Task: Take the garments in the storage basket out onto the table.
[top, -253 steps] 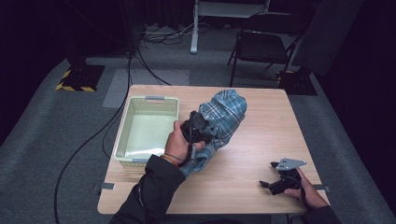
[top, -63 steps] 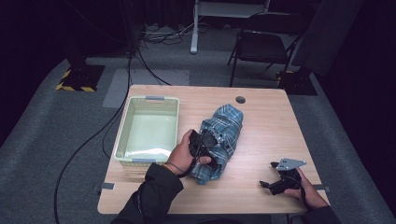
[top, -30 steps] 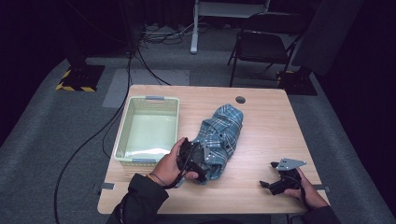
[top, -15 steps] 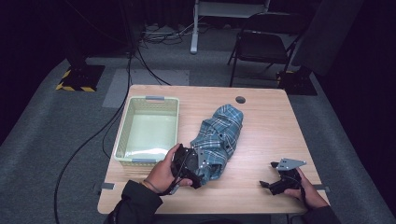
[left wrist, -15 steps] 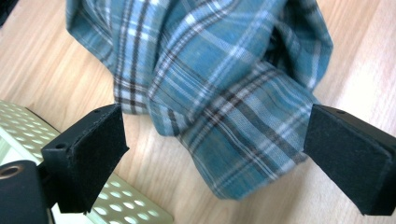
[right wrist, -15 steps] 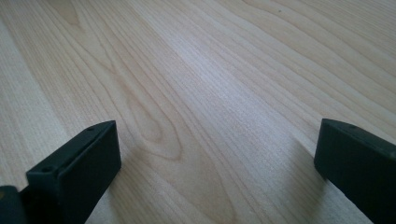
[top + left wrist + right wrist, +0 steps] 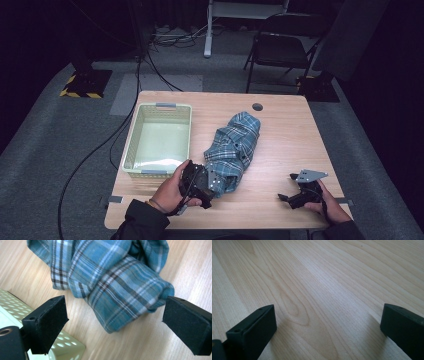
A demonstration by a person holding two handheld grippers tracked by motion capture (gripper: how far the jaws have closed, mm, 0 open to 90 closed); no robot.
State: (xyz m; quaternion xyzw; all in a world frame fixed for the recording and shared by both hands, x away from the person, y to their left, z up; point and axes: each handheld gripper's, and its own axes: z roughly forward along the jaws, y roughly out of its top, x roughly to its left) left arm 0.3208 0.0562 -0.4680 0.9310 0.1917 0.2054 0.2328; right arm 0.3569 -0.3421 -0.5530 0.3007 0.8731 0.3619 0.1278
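From the high view, my left claw (image 7: 202, 182) sits at the near end of the plaid shirt (image 7: 235, 147), and my own hand and the claw's body cover that end of the cloth — I cannot see there whether anything is touching. The shirt lies bundled on the worktop (image 7: 285, 135), just right of the pale green basket (image 7: 157, 137); the basket's near rim is partly behind my left hand (image 7: 172, 190). My right claw (image 7: 292, 196) rests at the worktop's near right corner, well apart from the shirt. A dark round hole (image 7: 257, 106) marks the far side of the board, and a folding chair (image 7: 282, 47) stands on the floor beyond, mostly lost in shadow.

In the left gripper view, my left claw is released, its jaws wide, the shirt's rolled end (image 7: 120, 290) lying between and beyond them, pads clear of it. The basket's corner (image 7: 65, 347) cuts in at the lower left, its top cropped.

In the right gripper view, my right claw is spread open over bare wood (image 7: 324, 290) — jaw tips cut off by the frame.
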